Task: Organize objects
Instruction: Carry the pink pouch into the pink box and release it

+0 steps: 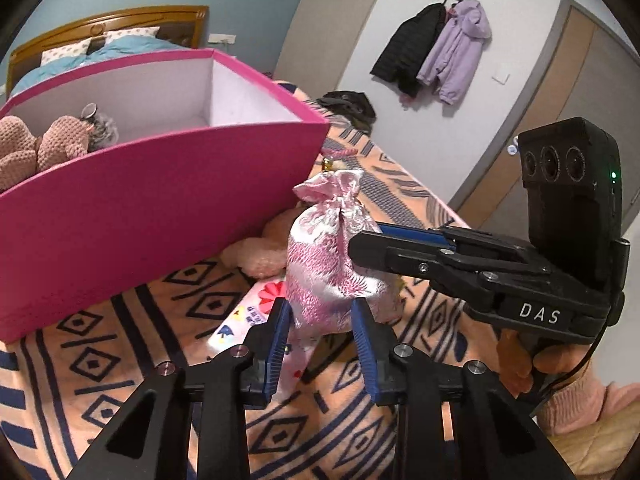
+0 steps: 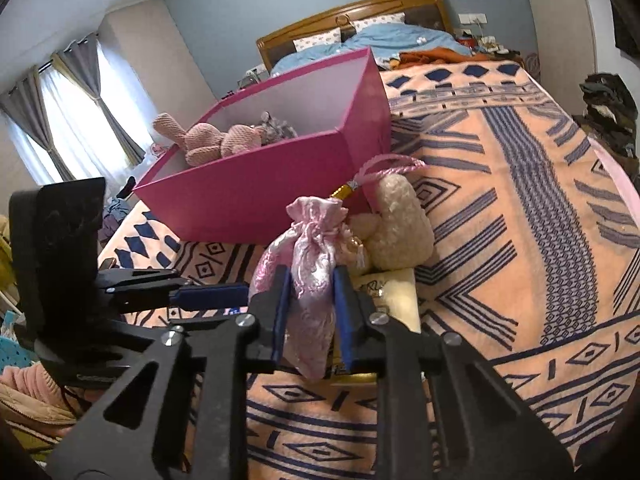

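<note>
Both grippers, left point(image 1: 320, 316) and right point(image 2: 309, 292), have their jaws pinching one pink pouch point(image 1: 328, 264) above the patterned bed point(image 2: 520, 240). Just behind lies a cream plush point(image 2: 404, 228), then the pink box point(image 1: 152, 208) holding a knitted toy point(image 2: 216, 138).

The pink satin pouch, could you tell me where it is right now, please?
The pouch stands on the patterned blanket before the pink box, pinched by both claws, left and right.
</note>
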